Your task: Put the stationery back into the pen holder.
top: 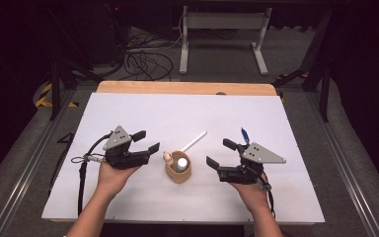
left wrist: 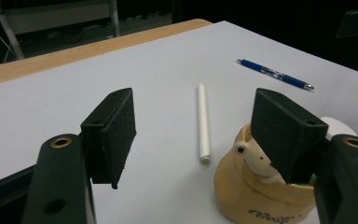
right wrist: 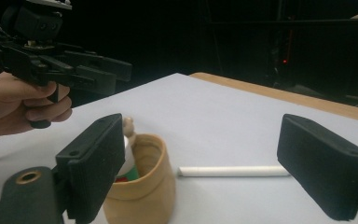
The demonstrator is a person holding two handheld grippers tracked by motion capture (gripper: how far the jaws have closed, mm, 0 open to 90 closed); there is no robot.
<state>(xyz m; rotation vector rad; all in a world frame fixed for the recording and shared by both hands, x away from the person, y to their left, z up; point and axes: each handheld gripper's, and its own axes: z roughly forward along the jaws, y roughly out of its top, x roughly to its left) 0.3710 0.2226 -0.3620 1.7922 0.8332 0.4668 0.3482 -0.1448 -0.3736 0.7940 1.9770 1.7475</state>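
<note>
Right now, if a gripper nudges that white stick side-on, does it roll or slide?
Probably rolls: the white stick looks round and smooth, lying flat on the bare sheet. It looks straight and stiff, so it should move as one piece. One end lies near the cup, which might stop it.

A tan cup (left wrist: 256,196) carries dark cursive lettering low on its front, seen in the left gripper view, cut off by the picture's edge and too blurred to read. A blue pen (left wrist: 274,73) bears a pale printed band on its barrel, too small to read
</note>
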